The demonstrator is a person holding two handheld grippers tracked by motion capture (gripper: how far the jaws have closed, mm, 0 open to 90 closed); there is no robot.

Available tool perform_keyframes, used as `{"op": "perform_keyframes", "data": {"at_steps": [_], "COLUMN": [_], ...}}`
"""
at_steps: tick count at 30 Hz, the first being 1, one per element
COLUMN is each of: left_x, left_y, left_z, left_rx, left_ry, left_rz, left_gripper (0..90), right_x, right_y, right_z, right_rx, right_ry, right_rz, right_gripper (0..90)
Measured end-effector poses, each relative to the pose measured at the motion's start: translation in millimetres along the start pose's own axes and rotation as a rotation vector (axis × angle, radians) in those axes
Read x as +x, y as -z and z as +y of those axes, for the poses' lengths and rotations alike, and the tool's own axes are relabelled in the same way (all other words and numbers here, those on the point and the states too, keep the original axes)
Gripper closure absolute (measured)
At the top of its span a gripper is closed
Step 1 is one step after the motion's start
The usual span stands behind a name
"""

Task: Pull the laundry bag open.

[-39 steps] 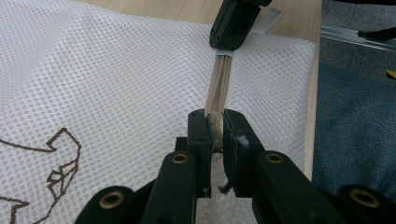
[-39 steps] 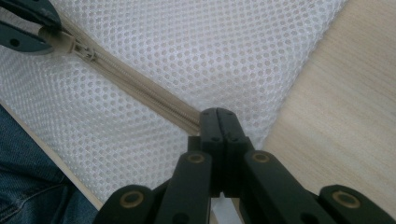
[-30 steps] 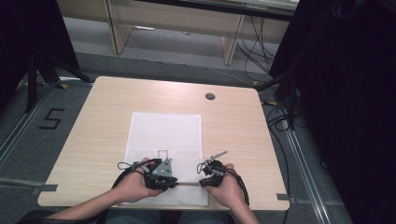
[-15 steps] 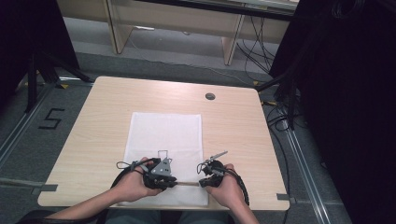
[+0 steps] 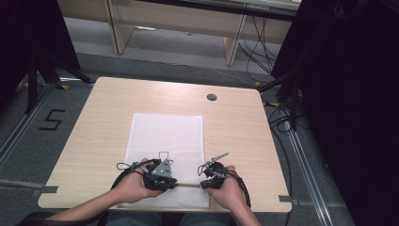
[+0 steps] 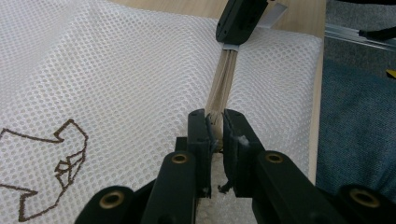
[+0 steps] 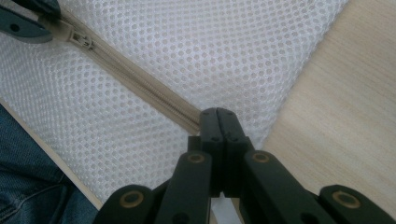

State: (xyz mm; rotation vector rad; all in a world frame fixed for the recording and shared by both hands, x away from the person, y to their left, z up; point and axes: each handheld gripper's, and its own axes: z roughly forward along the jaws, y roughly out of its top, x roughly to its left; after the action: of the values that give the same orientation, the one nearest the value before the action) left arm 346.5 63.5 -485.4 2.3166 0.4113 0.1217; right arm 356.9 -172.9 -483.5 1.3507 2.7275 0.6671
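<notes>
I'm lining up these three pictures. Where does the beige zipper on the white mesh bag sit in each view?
High view: the beige zipper is a short strip between the two claws, near the table's front edge.
Left gripper view: it runs up the centre from the left claw to the right claw.
Right gripper view: it runs diagonally from upper left down to the right claw.
Shared landmark: the white mesh bag.

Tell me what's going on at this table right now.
A person is working the zipper of a white mesh bag lying flat on the wooden table. The left tongs are shut on the zipper at one spot near the bag's near edge, and the right tongs are shut on it further along, so the beige zipper runs straight between them. It looks closed along the visible stretch.
</notes>
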Motion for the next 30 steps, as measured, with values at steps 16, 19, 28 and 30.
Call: {"op": "perform_keyframes", "data": {"at_steps": [16,19,28,30], "left_x": [20.1,17.4,9.6,9.8], "left_y": [22.9,16.3,-13.1,-17.0], "left_z": [-13.6,-11.5,-9.2,-7.1], "left_rx": [-0.062,-0.086,-0.045,-0.029], "left_ry": [0.043,0.056,-0.019,-0.044], "left_rz": [0.059,0.027,-0.014,-0.017], "left_gripper": [89.8,89.0,65.9,68.2], "right_x": [-1.8,-5.5,-4.9,-4.8], "right_y": [2.4,2.0,2.3,2.3], "right_z": [1.8,0.2,0.2,0.7], "right_rx": [0.029,0.010,0.011,0.012], "right_ry": [-0.004,0.002,-0.008,0.002], "right_rz": [-0.071,-0.056,-0.055,-0.057], "right_gripper": [90.0,90.0,90.0,90.0]}}
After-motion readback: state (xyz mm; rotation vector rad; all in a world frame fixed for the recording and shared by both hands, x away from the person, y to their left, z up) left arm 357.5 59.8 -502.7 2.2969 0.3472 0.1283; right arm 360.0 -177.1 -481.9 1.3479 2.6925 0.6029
